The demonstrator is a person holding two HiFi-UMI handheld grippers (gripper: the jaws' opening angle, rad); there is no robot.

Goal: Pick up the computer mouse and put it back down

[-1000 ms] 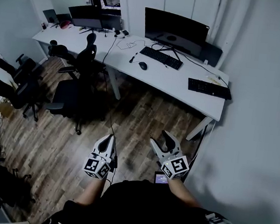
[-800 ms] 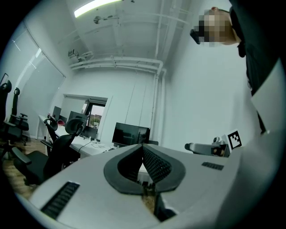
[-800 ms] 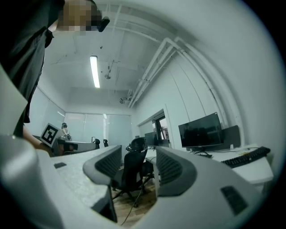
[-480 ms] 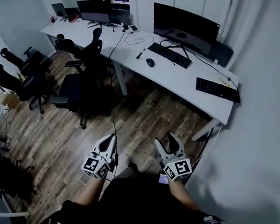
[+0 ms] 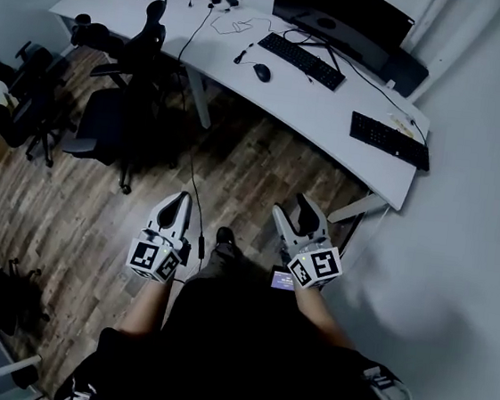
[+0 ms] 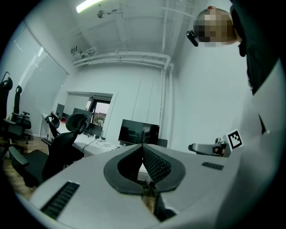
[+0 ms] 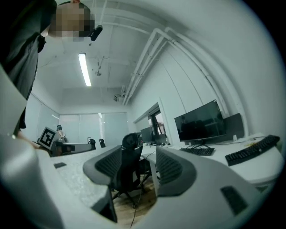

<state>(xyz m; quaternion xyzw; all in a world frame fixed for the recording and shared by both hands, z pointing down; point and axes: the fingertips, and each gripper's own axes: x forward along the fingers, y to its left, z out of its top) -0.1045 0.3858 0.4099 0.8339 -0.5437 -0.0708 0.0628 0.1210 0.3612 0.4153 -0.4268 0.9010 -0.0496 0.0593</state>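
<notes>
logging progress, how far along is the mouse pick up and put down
Done: nothing; the mouse lies on the white desk beside a keyboard, untouched. In hand: nothing; the left tool is shut empty, the right tool open empty, both over the floor. Left: reach the desk, grasp, lift, set down.

Top edge cuts off the far monitor point(image 5: 343, 12); the mouse point(image 5: 262, 72) is too small to show detail.

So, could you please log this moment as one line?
phase: pre-grasp | left gripper: shut, empty | right gripper: open, empty | mouse: on desk, untouched
</notes>
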